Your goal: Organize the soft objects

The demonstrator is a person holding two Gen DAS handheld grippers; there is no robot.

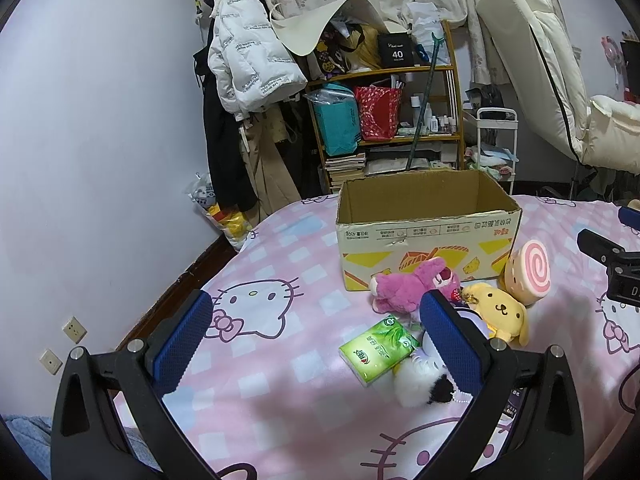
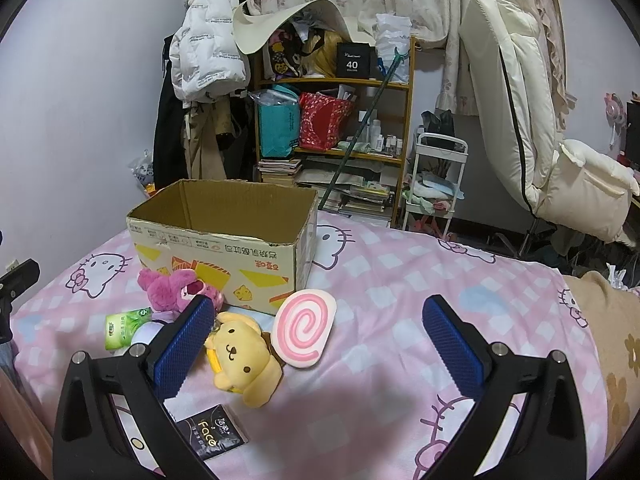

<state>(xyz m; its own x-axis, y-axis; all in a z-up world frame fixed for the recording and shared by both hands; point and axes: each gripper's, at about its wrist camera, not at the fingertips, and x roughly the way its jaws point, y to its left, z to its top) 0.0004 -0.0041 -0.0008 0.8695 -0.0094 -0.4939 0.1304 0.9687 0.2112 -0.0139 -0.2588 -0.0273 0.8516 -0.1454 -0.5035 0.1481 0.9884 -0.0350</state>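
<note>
Both claws spread & empty, left claw point(image 1: 316, 336) and right claw point(image 2: 320, 340) over the bed point(image 2: 400, 280), so prob. pre-grasp: next close on yellow plush point(image 2: 242, 362), swirl cushion point(image 2: 304, 326) beside it, then drop into cardboard box point(image 2: 224, 240) behind.

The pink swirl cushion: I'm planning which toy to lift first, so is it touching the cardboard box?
Cannot tell. In the right wrist view the pink swirl cushion overlaps the cardboard box corner, hiding any gap.

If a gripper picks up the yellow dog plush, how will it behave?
The yellow dog plush looks stuffed and soft, so it will probably squash between the jaws. Probably light. Its floppy ears may dangle, and lying flat on the bedspread, it seems unlikely to roll.
</note>
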